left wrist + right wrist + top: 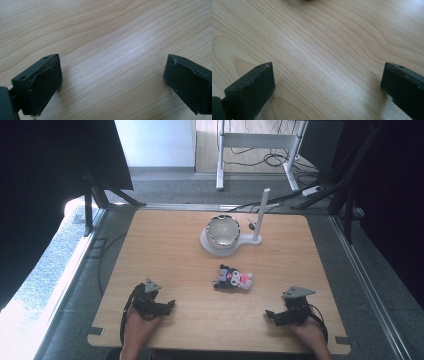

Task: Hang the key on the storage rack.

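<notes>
High view, left gripper [170,304] and right gripper [270,314] fingers wide, empty, flanking plush toy [233,278], no readable writing.

Far across the wooden worktop [165,250] a white stand [227,245] carries a bowl [223,230] on its round base, a white post [260,215] rising just beside it. Behind, a white desk frame [257,142] stands among loose cables [272,159] on the floor.

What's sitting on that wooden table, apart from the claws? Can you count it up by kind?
Plush toy, black and pink: 1
Bowl, white inside: 1
White stand with upright post, under the bowl: 1
Total: 3
</notes>
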